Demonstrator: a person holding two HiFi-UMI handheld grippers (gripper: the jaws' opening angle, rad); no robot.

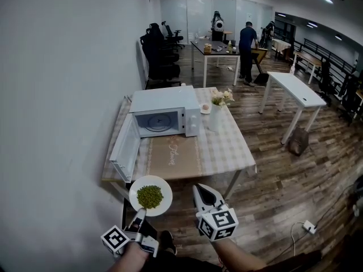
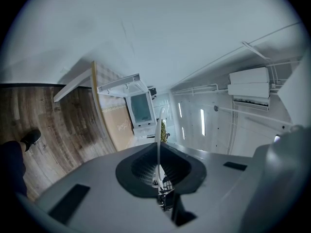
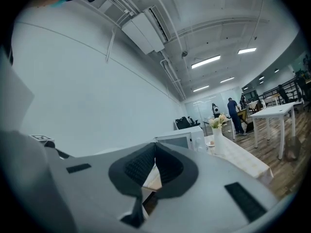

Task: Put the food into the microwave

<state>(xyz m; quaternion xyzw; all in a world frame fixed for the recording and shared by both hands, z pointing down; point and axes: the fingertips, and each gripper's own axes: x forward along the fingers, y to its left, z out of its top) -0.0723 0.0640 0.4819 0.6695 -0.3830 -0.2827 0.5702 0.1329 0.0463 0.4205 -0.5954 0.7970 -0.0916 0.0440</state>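
One rim pinch carries the plate [image 1: 134, 196] of small green beans [image 1: 150, 196]: my left gripper [image 1: 140, 213] clamps its near edge, well short of the microwave [image 1: 164, 113]. Right gripper [image 1: 199, 189] is pressed together, empty. Risk: the plate tips and spills, or clips the microwave's open door [image 1: 126, 149].

Microwave [image 1: 164, 113] cavity faces tabletop [image 1: 227, 152] near edge, straight approach free. Open door [image 1: 126, 147] stands along left edge toward near-left corner, wall [image 1: 57, 95] close beside. Vase [image 1: 214, 118] just right of microwave, tight there.
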